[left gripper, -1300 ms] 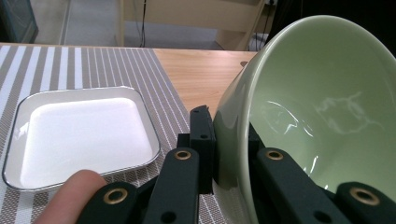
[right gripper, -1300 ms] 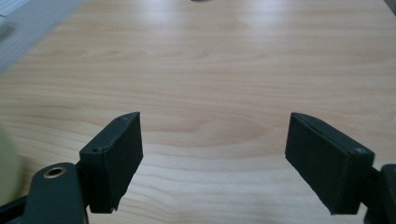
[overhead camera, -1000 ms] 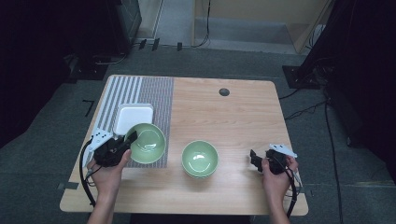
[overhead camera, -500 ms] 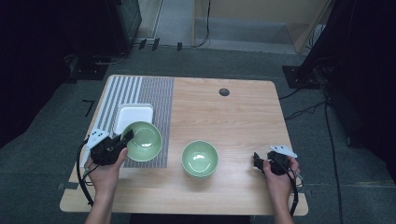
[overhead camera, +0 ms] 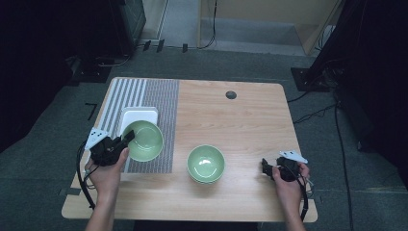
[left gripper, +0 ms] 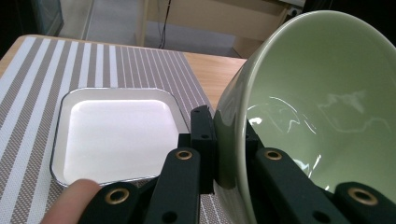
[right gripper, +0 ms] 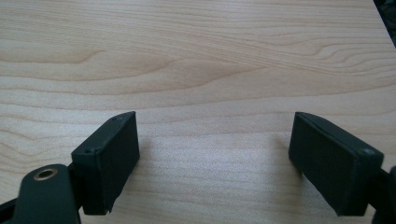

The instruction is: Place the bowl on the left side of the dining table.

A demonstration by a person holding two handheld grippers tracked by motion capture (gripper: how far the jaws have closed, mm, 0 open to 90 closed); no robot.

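The left gripper is pinching the green bowl's rim wall between its fingers, tilted over the white tray. Glazed, slippery, breakable: rim grip suits. The right gripper is hovering with fingers spread, holding nothing.

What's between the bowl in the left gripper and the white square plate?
Nothing visible. The left gripper pinches the rim of the green bowl, tilted, right beside the white plate. The plate's surface is bare; only striped placemat surrounds it. The second bowl sits off to the side on the table.
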